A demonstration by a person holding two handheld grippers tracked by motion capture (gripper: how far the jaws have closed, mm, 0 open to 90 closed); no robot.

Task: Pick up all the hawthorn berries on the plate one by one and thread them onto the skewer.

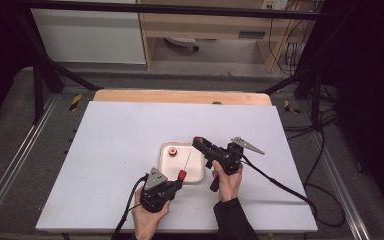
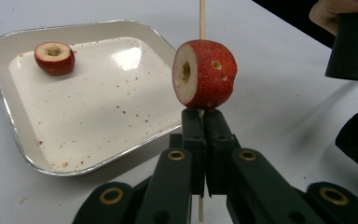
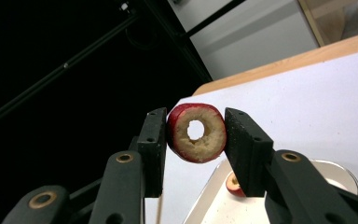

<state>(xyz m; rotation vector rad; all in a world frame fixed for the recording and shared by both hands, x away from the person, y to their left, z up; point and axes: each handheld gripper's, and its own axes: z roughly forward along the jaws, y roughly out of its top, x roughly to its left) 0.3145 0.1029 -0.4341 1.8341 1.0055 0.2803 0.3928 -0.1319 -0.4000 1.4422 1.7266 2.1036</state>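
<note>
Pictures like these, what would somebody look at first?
Probably the red cored fruit stuck on a thin wooden skewer, which the left tool pinches just below it. Next, the ring-shaped fruit piece clamped in the right tool. Another fruit piece sits in the far corner of the white tray.

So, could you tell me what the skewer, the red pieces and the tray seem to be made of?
Skewer: pale and matte, probably wood or bamboo.
Red piece on the skewer: red skin, cream flesh and a cored hole, apparently real fruit; likewise the ring in the right gripper.
Tray: thin silvery rolled rim, likely aluminium foil, with a glossy white inside.
</note>
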